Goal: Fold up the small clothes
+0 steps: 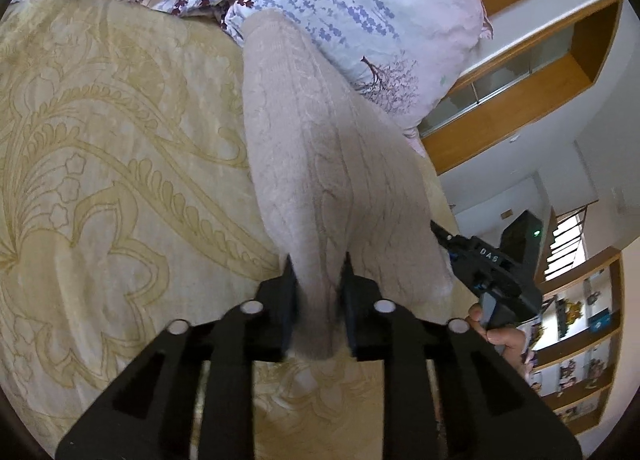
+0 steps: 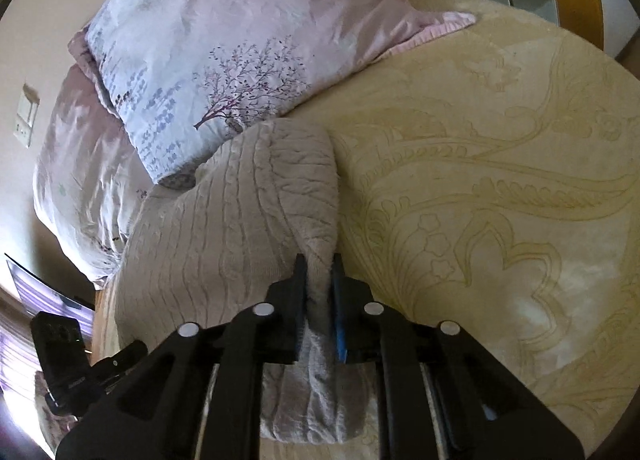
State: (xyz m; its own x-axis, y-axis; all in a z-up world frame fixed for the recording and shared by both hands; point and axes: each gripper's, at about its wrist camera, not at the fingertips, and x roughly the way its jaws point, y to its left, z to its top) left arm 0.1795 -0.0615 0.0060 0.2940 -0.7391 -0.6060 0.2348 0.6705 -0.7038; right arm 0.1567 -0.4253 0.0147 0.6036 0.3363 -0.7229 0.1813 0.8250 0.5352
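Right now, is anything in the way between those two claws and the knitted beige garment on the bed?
Nothing visible. The left gripper and the right gripper each already pinch a bunched fold of the beige knit garment, which lies on the cream bedspread beside a floral pillow.

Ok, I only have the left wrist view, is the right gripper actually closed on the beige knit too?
Observer: Yes, the right gripper is shut on a bunched edge of the beige knit.
Operator: Is any of the knit hanging behind the right gripper?
Observer: Yes, a fold of it runs back under the gripper toward the camera.
Operator: What is beyond it?
Observer: A floral pillow lies at the knit's far end.
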